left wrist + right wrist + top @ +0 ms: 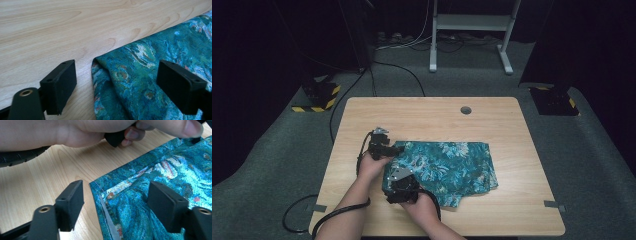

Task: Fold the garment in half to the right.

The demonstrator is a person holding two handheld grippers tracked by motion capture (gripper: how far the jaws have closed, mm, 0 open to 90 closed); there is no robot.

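Jaws, left gripper (116, 86): I'm holding them apart, straddling the teal cloth (447, 167) corner.
Jaws, right gripper (115, 206): I'm keeping them apart, straddling a hemmed corner.
Cloth: lying folded on the table (422, 112).

A pale wooden surface (362, 115) is carrying a folded teal floral cloth (452, 165), which is lying flat on it. In each gripper view a cloth corner is sitting between the black fingers (61, 85), with bare wood showing past the left-hand finger. A round hole (466, 110) is sitting far beyond the fingers.
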